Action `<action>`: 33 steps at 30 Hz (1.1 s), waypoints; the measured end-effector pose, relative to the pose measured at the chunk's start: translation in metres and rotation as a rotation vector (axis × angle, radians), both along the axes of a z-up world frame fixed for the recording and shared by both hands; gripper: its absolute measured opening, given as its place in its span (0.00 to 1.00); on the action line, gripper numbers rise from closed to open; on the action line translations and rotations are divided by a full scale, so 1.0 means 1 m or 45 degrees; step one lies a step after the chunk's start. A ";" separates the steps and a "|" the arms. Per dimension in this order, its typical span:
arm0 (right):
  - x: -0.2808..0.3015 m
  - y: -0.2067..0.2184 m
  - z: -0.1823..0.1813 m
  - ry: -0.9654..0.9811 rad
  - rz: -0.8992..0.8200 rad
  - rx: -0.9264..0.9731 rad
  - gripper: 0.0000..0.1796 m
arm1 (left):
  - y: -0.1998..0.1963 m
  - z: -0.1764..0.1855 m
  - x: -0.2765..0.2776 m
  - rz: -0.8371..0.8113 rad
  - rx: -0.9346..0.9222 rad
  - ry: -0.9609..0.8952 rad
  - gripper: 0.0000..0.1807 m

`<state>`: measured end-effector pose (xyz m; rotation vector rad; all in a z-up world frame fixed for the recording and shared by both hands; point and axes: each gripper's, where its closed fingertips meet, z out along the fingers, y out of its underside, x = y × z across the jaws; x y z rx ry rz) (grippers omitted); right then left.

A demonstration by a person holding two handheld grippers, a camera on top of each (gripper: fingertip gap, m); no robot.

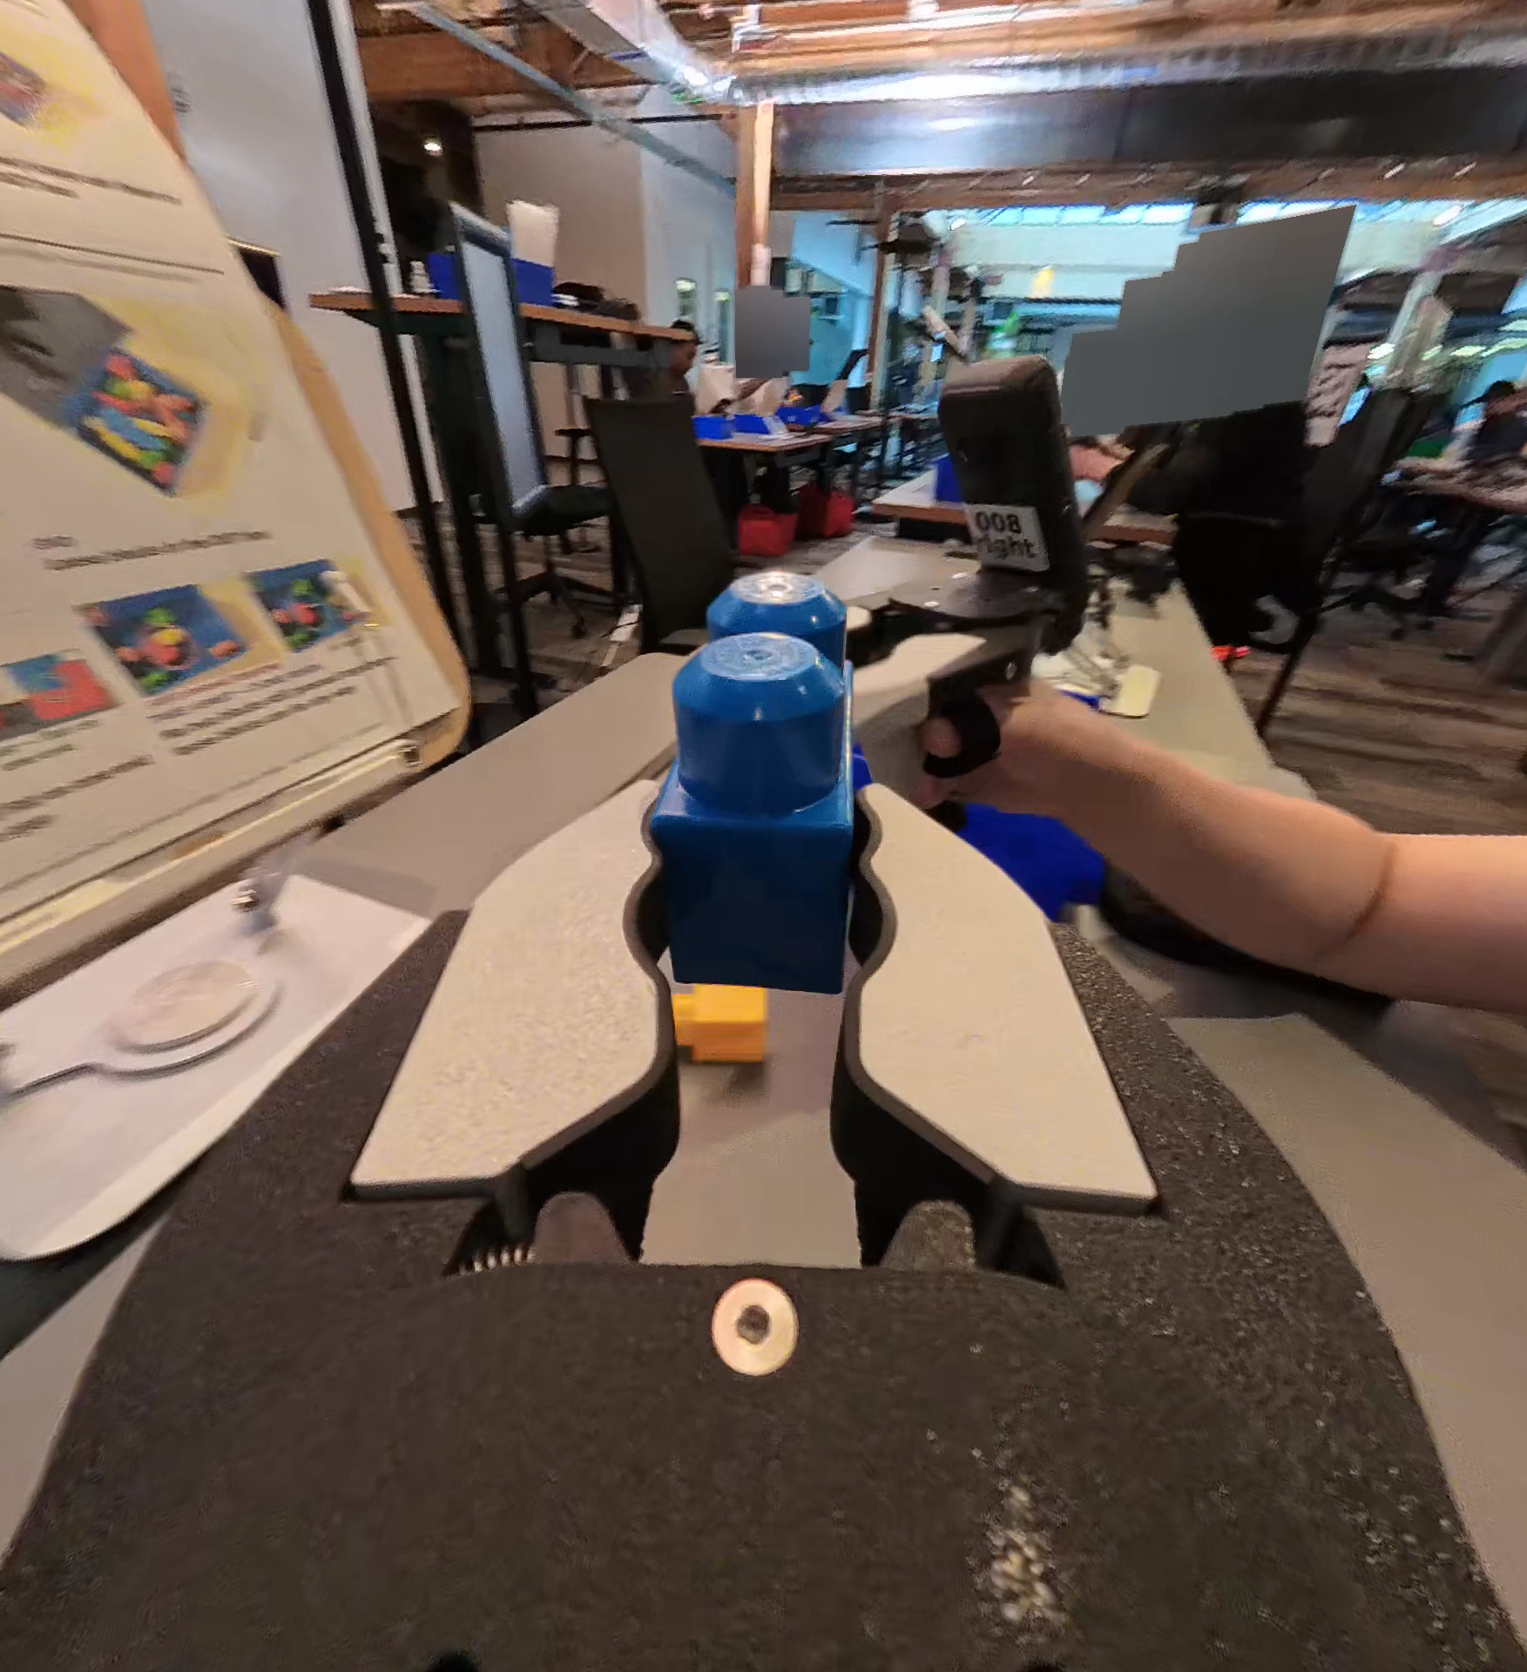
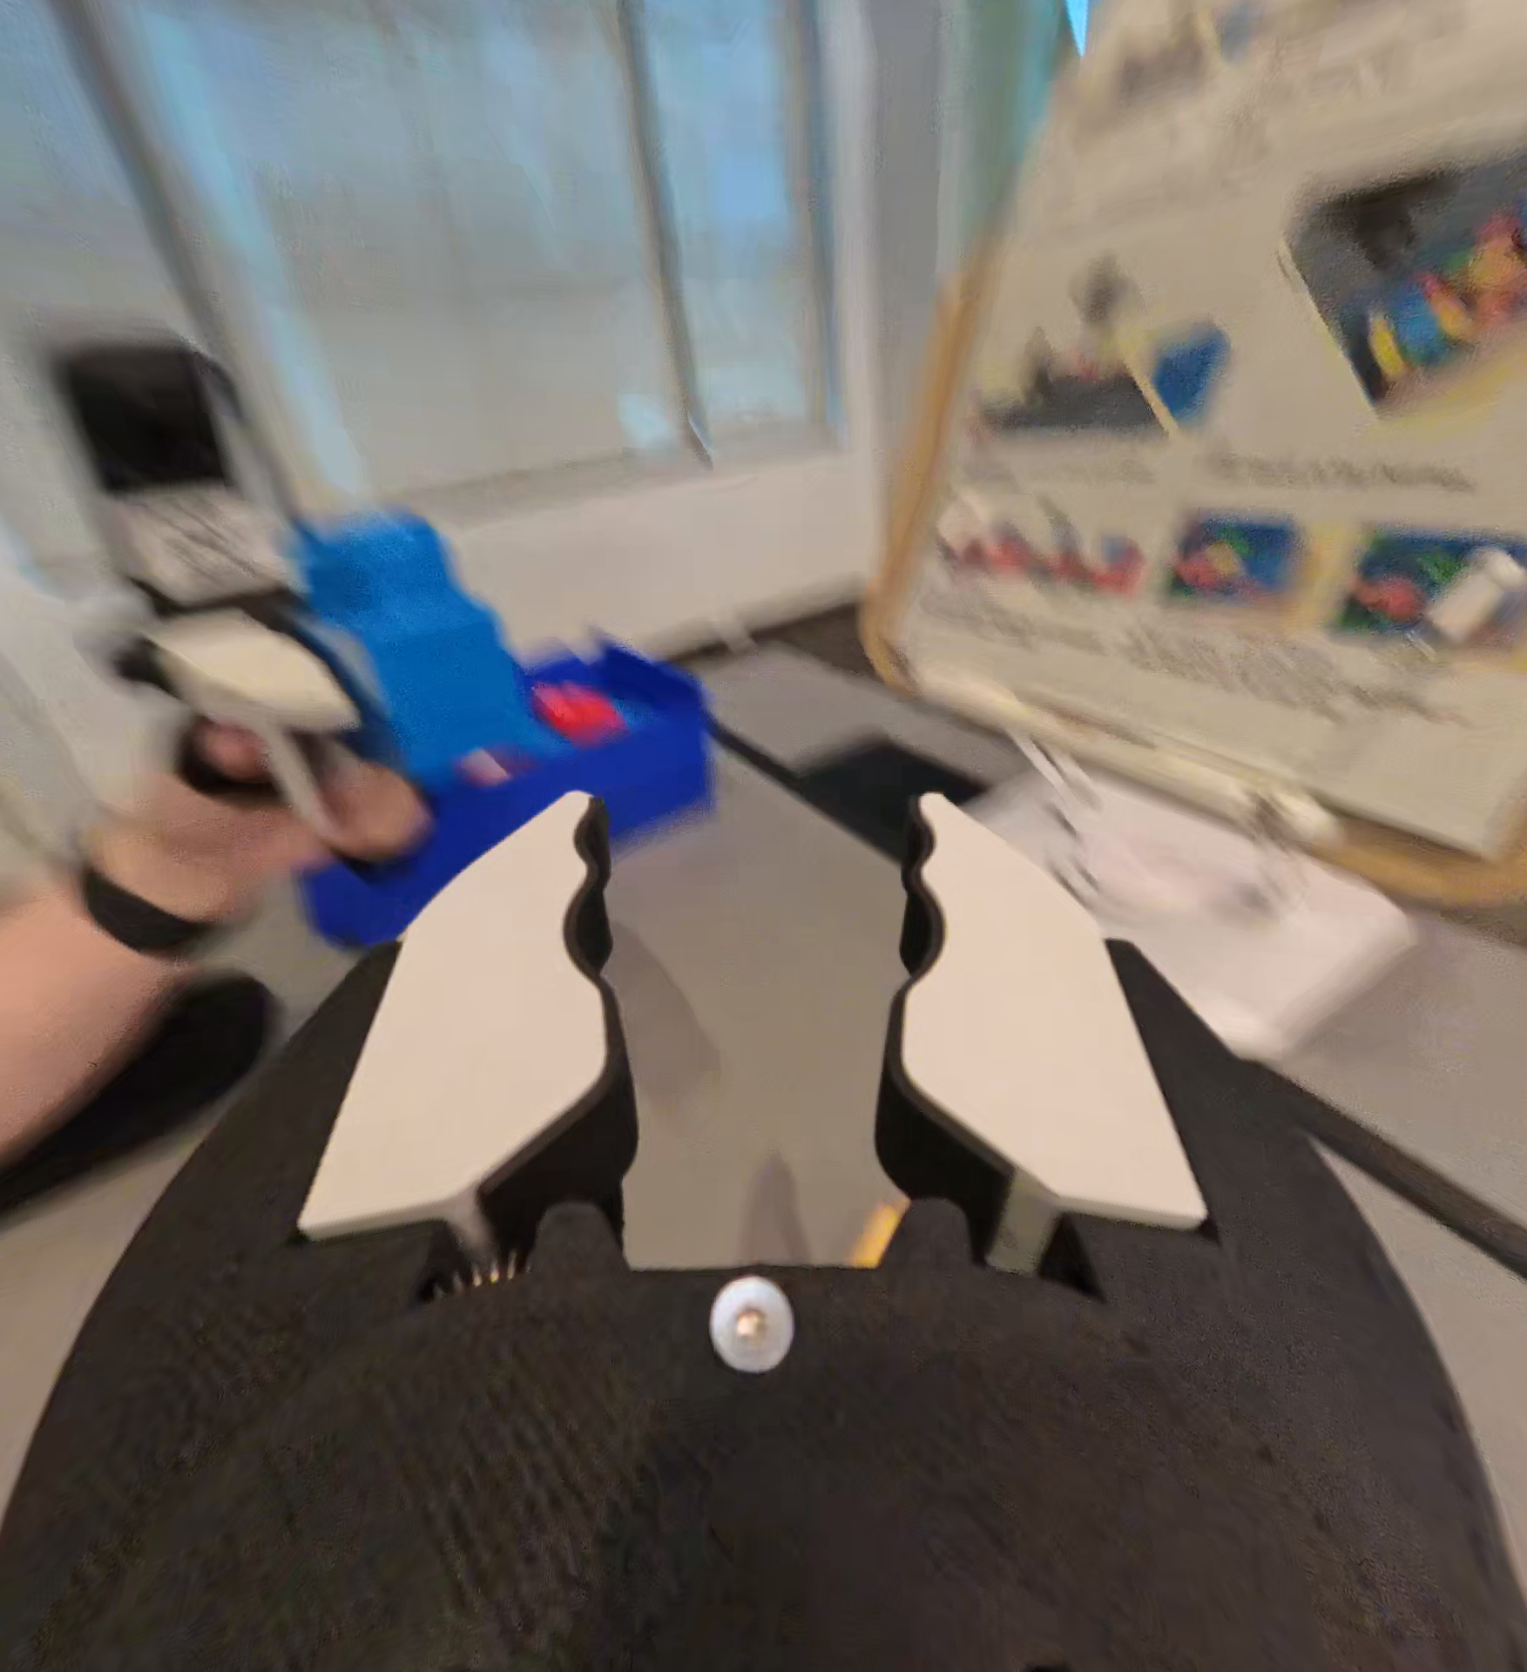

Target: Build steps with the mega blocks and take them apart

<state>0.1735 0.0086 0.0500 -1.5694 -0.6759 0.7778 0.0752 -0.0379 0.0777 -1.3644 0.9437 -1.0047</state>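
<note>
Left claw (image 1: 755, 869): pinching blue block (image 1: 755, 814), studs up, lifted above table (image 1: 506, 796)
Yellow block (image 1: 721, 1022): on table, just below blue block
Right claw (image 2: 752, 850): spread, nothing between its fingers
Blue bin (image 2: 615, 760): on table by left claw, red pieces inside, blurred
Instruction sheet (image 1: 108, 507): propped upright at table's left
</note>
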 end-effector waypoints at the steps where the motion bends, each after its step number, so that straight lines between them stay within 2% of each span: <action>1: 0.009 0.010 -0.021 -0.171 -0.088 -0.079 0.35 | 0.004 0.001 -0.007 0.039 0.017 0.014 0.20; 3: 0.017 0.020 -0.054 -0.389 -0.192 -0.188 0.38 | 0.010 0.005 -0.019 0.094 0.032 0.019 0.20; 7: 0.016 0.022 -0.115 -0.687 -0.211 -0.386 0.38 | 0.016 0.012 -0.037 0.160 0.058 0.028 0.20; 10: 0.021 0.026 -0.147 -0.802 -0.241 -0.506 0.37 | 0.017 0.015 -0.042 0.188 0.067 0.046 0.20; 12: 0.020 0.026 -0.156 -0.822 -0.238 -0.588 0.34 | 0.018 0.014 -0.042 0.198 0.070 0.068 0.20; 16: 0.027 0.024 -0.172 -1.019 -0.277 -0.691 0.31 | 0.019 0.010 -0.039 0.199 0.027 0.087 0.20; 18: 0.023 0.024 -0.176 -1.016 -0.267 -0.751 0.27 | 0.019 0.008 -0.036 0.192 0.001 0.093 0.20; 27: 0.026 0.017 -0.196 -1.093 -0.254 -0.940 0.26 | 0.017 -0.004 -0.025 0.160 -0.059 0.158 0.20; 33: 0.032 0.018 -0.202 -1.139 -0.257 -0.962 0.20 | 0.016 -0.010 -0.019 0.146 -0.070 0.193 0.20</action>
